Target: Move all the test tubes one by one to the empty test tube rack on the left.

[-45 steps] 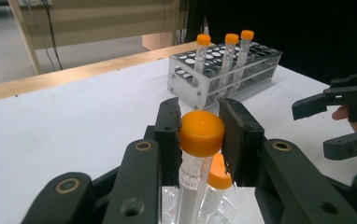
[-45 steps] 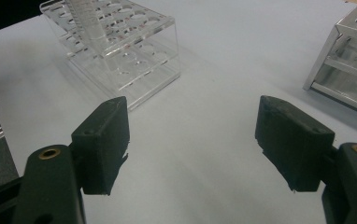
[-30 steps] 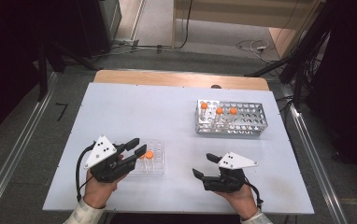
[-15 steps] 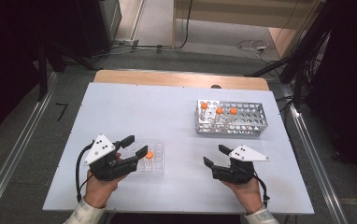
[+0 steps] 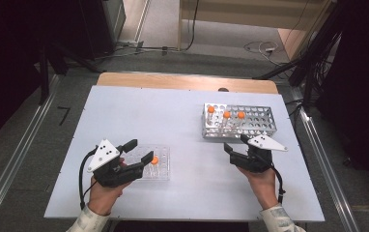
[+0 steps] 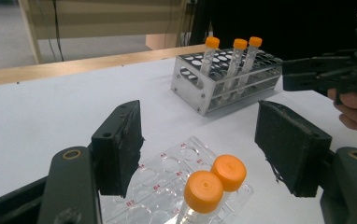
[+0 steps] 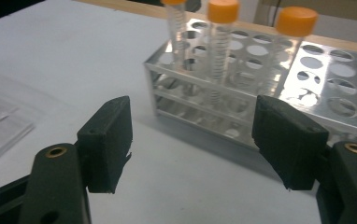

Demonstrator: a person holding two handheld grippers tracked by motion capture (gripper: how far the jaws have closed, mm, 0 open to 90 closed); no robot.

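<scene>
Small red markings are printed beside the wells of the clear plastic rack (image 6: pixel 167 184); one looks like "B3", the others are too small to read. No brand or label can be read on the tubes or the metal rack (image 5: pixel 238 121).

The left gripper (image 5: pixel 139 154) sits low over the near left part of the table (image 5: pixel 124 106), held by the left hand (image 5: pixel 103 195), which comes in from the bottom edge with a pale sleeve at the wrist. Its jaws point toward the right and a little away from the person, and they have just been opening; they stand apart on either side of two orange-capped tubes (image 6: pixel 214 182) that stand side by side in the clear plastic rack, with the pads off the caps.

The right gripper (image 5: pixel 235 145) is held by the right hand (image 5: pixel 262 181) at the near right of the table, pointing away from the person and slightly left, just short of the metal rack. Its jaws have been narrowing a little but stand apart with nothing between them. Three more orange-capped tubes (image 7: pixel 223 28) stand upright in the metal rack's far-left holes.
</scene>
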